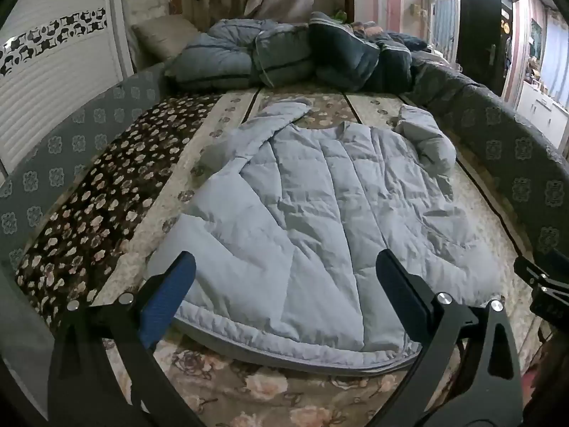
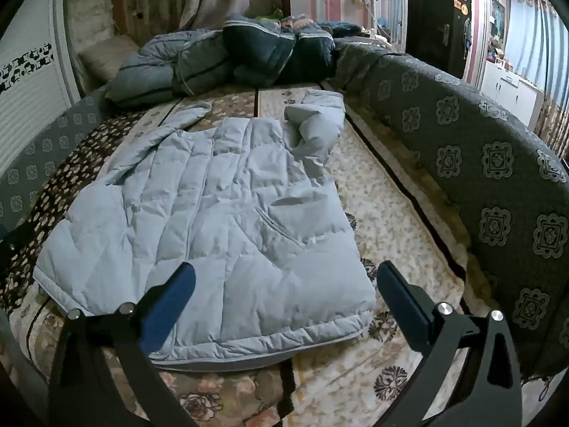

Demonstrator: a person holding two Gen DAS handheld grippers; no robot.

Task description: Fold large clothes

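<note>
Pale blue puffer jacket [image 1: 320, 206] lies flat on patterned bed cover [image 2: 391, 213], hem twd both tongs, long axis running away to collar. L gripper [image 1: 284, 291] and R gripper [image 2: 286, 297] both wide, empty, angled down over hem; R nearer rt corner, L nearer lft.

Matt quilted puffer jacket [image 1: 320, 213], plush floral blanket [image 1: 89, 220], matt black claw [image 1: 284, 284]

The right gripper [image 2: 286, 290] hangs wide open above the pale-blue padded jacket's [image 2: 213, 213] hem.
</note>
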